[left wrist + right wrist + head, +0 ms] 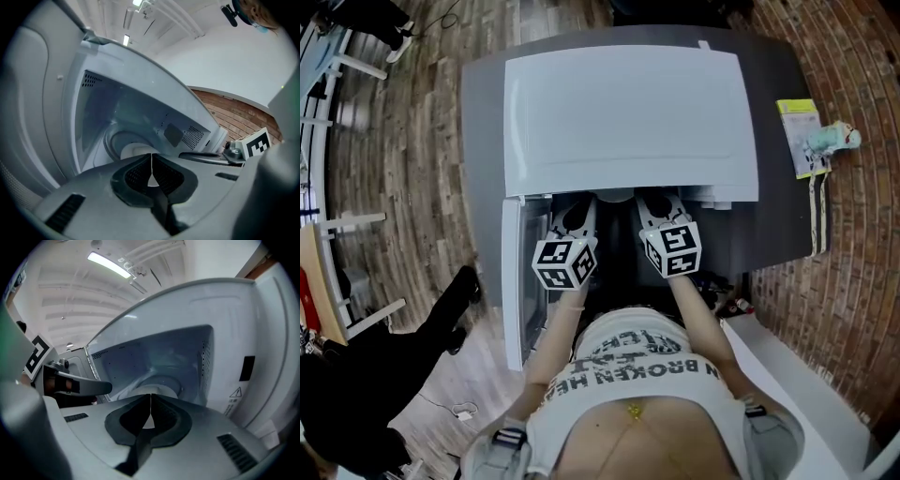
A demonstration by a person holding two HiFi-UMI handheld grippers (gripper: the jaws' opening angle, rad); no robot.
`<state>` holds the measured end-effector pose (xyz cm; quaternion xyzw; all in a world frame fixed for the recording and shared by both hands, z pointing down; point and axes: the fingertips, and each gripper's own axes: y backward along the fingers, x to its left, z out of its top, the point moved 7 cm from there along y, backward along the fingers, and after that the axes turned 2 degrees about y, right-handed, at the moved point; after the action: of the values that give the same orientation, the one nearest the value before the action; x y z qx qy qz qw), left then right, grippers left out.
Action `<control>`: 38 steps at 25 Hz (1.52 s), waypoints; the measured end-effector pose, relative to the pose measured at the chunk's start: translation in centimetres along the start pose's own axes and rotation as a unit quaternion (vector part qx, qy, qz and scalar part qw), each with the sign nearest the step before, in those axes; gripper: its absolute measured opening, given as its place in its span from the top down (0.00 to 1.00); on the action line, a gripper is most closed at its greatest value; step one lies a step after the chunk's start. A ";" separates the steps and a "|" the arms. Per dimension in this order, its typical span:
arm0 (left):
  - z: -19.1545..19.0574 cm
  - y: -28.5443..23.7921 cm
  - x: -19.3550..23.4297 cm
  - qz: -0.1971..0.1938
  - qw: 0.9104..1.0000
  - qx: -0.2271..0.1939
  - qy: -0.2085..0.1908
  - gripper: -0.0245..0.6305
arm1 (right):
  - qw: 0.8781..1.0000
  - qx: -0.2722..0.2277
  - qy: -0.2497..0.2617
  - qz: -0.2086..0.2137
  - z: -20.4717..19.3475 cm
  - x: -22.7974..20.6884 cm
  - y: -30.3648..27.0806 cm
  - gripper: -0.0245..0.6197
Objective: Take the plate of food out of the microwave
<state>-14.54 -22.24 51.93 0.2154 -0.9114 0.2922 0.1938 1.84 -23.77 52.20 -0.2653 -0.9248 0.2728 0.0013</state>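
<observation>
1. The microwave (628,112) sat on a grey table (483,141), with its door (514,281) swung open on the person's left.
2. In the head view the microwave's white top hid the whole cavity. Both gripper tips went under its front edge, so only the marker cubes (564,263) and forearms showed.
3. The left gripper (151,164) had its jaws fully together with nothing between them.
4. The right gripper (150,404) was the same: jaws pressed together and empty.
5. The two grippers were side by side at the opening, pointing into the cavity. Each one's view caught the other at its edge.
6. The plate (133,151) was inside the microwave on the turntable (112,140), showing as a white rim just past the closed jaw tips.
7. In both gripper views the jaw bodies covered most of the plate. What was on it could not be made out.
8. Whether either tip touched the plate could not be told, because the contact zone was behind the jaws.
9. The cavity floor nearest the opening was hidden too.
</observation>
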 end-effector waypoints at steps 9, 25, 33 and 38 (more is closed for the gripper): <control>-1.7 -1.5 1.9 0.023 0.999 0.023 0.022 0.95 | 0.999 0.032 -0.009 -0.013 -2.1 -1.1 -1.7 0.95; -3.1 -3.0 5.3 0.053 0.984 0.014 0.167 0.78 | 0.982 0.014 -0.170 -0.085 -3.8 -2.4 -3.0 0.71; -3.6 -4.2 6.1 0.038 0.976 0.001 0.214 0.78 | 0.951 0.000 -0.300 -0.081 -4.8 -3.5 -3.8 0.71; -3.2 -4.9 6.6 0.025 0.972 -0.023 0.233 0.78 | 0.946 0.000 -0.314 -0.075 -4.9 -3.8 -4.1 0.71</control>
<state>-16.82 -25.70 59.64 0.1139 -0.8530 0.3178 0.3981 3.82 -26.13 58.96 -0.0961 -0.8956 0.3413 -0.2686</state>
